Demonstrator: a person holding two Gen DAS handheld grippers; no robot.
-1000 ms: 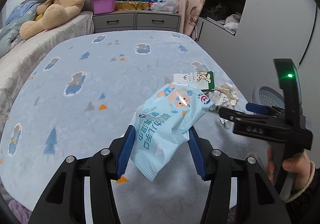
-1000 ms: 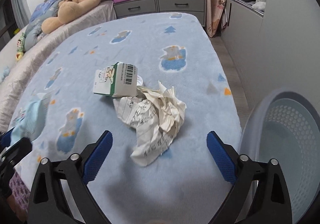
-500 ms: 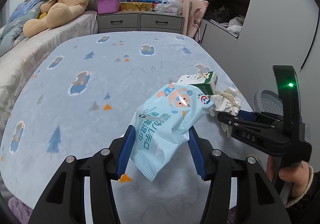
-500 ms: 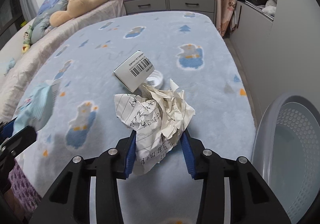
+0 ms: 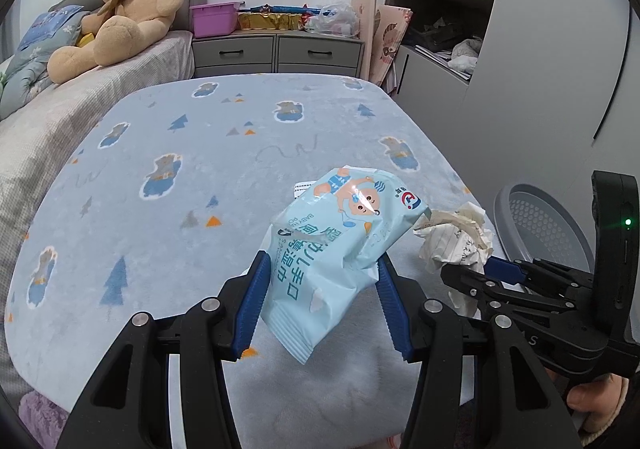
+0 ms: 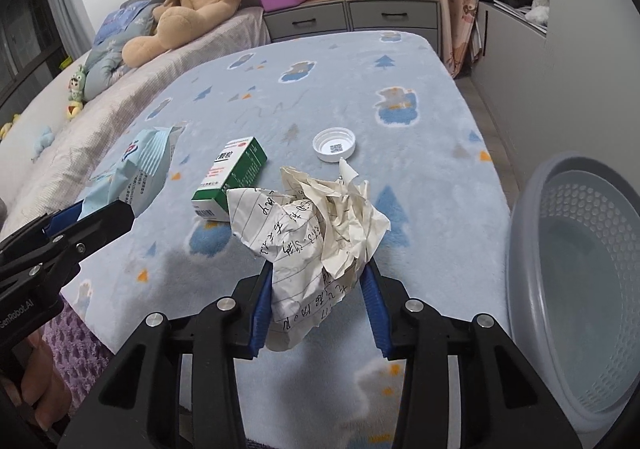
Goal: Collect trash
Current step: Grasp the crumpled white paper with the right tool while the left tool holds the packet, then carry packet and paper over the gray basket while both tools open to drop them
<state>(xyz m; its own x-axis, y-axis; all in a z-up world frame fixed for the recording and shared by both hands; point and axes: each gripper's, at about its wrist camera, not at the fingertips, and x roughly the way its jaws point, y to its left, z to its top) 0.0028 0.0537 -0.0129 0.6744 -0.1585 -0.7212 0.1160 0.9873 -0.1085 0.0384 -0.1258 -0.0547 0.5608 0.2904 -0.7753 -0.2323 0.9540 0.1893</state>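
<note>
My left gripper (image 5: 320,297) is shut on a light blue baby-wipes packet (image 5: 340,241) and holds it above the bed's near edge; the packet also shows in the right wrist view (image 6: 132,173). My right gripper (image 6: 316,301) is shut on a crumpled sheet of lined paper (image 6: 316,229), lifted off the blanket; the paper also shows in the left wrist view (image 5: 456,241), to the right of the packet. A green and white carton (image 6: 232,173) and a white bottle cap (image 6: 334,145) lie on the blue blanket (image 6: 360,89) beyond the paper.
A grey perforated basket (image 6: 580,289) stands on the floor to the right of the bed, also in the left wrist view (image 5: 540,221). A teddy bear (image 5: 120,5) sits at the far left. Grey drawers (image 5: 276,53) and a cabinet (image 5: 520,49) stand behind.
My right gripper closed on the crumpled paper and lifted it off the blanket, uncovering the bottle cap. The left gripper kept its hold on the packet and rose slightly.
</note>
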